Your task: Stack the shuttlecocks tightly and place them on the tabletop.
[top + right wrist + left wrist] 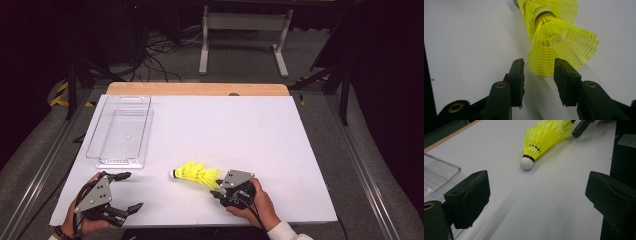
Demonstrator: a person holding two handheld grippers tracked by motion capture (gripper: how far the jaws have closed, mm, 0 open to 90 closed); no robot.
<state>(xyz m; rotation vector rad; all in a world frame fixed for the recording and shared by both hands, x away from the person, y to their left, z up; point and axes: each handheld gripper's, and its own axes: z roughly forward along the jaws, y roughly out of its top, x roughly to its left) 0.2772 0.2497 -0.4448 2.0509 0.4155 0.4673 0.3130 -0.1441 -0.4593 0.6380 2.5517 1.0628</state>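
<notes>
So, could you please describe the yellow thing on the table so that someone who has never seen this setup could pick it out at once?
Start at the white table: a clear plastic tray sits at its left. Near the front edge, just before the right gripper, lies a nested stack of neon-yellow shuttlecocks, tipped on its side. Its mesh skirts and white cork tip, pointing left, make it the only bright thing there.

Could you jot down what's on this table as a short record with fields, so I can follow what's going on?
surface: white table
shuttlecocks: yellow, nested in a row, lying on their side, white cork tip pointing toward the left tool
bin: clear plastic, nothing in it, at the table's left
left tool: jaws wide apart, nothing between them
right tool: jaws either side of the rear skirt's rim, gaps showing, not yet gripping
likely next move: right tool closes on the skirt
</notes>
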